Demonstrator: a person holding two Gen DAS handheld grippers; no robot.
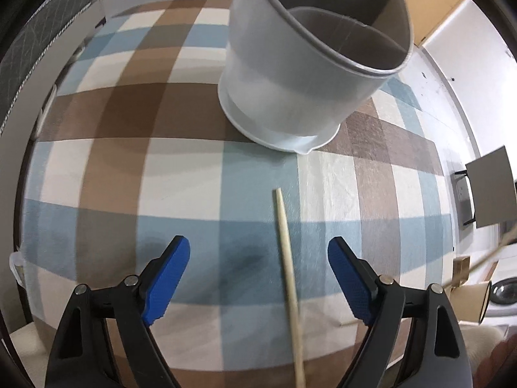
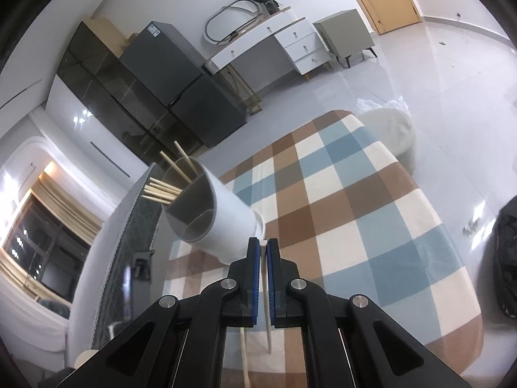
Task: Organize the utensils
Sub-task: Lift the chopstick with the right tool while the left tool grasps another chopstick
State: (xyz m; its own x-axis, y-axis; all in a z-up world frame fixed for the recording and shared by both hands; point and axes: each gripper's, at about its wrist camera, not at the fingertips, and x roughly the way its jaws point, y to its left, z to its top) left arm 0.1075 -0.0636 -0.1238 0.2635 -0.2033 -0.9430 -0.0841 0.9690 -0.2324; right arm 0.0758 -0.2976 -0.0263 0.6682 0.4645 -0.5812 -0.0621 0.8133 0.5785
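Checked cloth in brown, blue and cream squares covers the table (image 1: 181,174), with a pale tiled floor, a dark cabinet (image 2: 152,97) and a white dresser (image 2: 274,42) beyond its far edge.

One chopstick (image 1: 288,271) lies flat on the cloth near the table's near edge. Seen from the left wrist, its long axis runs almost straight away from the camera, the narrow tip toward the utensil holder (image 1: 300,74). It is a pale, plain wooden stick, slim and gently tapered. The left gripper (image 1: 258,278) hangs over it with its blue-padded jaws spread wide apart; the stick lies between them, nearer the right-hand pad, and neither pad touches it.

A second chopstick (image 2: 267,291), of the same pale wood, is clamped between the closed blue pads of the right gripper (image 2: 263,245). Its blunt end shows just past the fingertips, pointing toward the holder, and the rest runs back under the tool.

That holder is a white cylinder with grey inner walls dividing it into compartments, standing on the cloth further in from the loose chopstick. Several more chopsticks (image 2: 168,181) lean out of one compartment.
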